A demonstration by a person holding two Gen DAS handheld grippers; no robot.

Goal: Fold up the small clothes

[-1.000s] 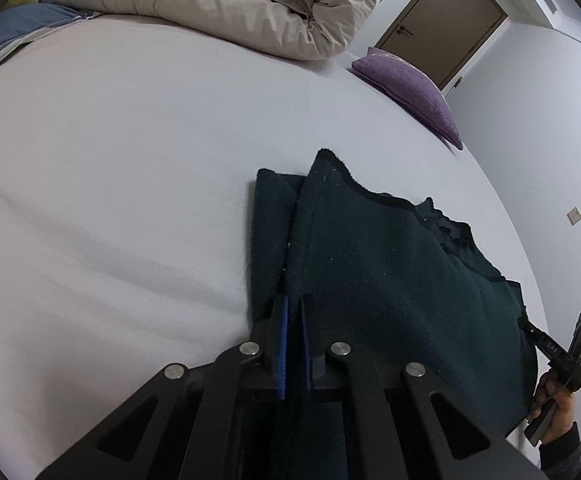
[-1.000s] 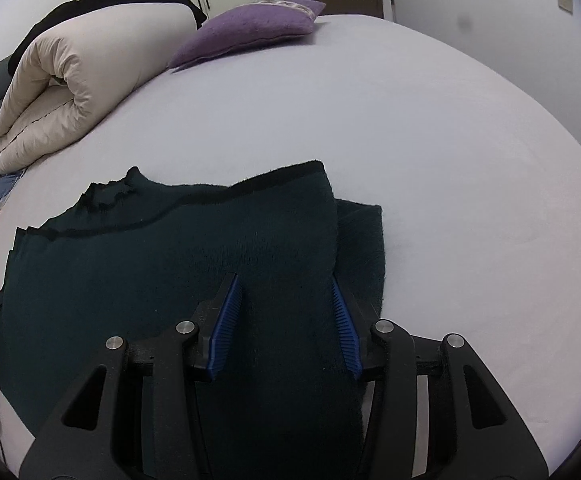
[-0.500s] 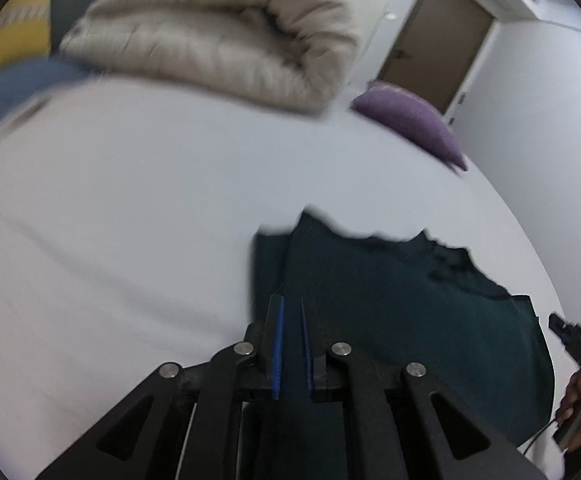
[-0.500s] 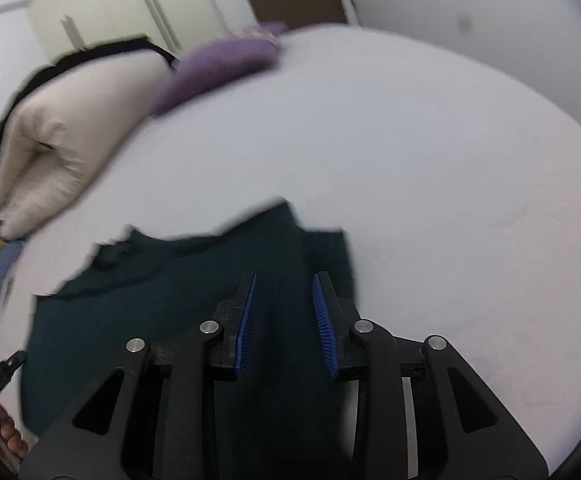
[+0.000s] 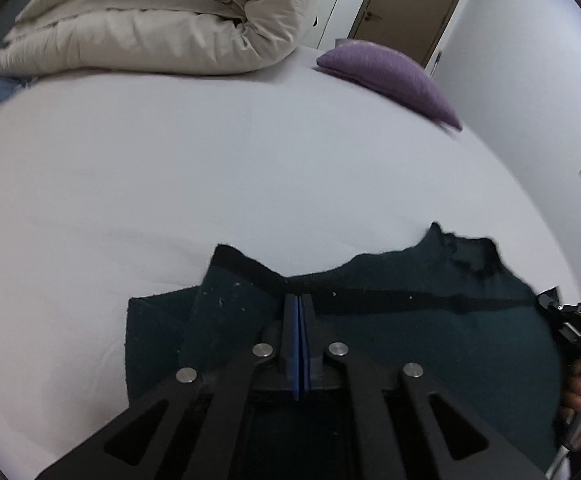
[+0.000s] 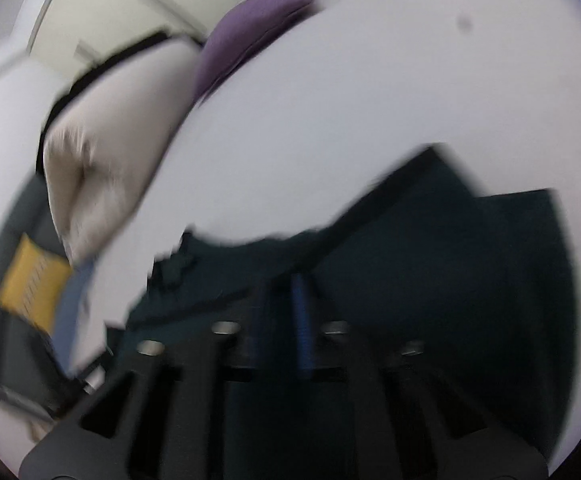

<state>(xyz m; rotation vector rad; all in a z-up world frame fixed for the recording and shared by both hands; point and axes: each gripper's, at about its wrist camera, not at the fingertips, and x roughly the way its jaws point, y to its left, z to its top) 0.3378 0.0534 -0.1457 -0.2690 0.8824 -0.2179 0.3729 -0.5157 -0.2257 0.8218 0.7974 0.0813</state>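
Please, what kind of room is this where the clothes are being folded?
Most likely a bedroom: the dark green garment lies on a wide bed with a white sheet, a rolled beige duvet and a purple pillow sit at its far end, beside a door.

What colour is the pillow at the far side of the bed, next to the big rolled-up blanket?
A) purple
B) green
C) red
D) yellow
A: the pillow lying on the white bed, just right of the rolled-up cream blanket, is purple.
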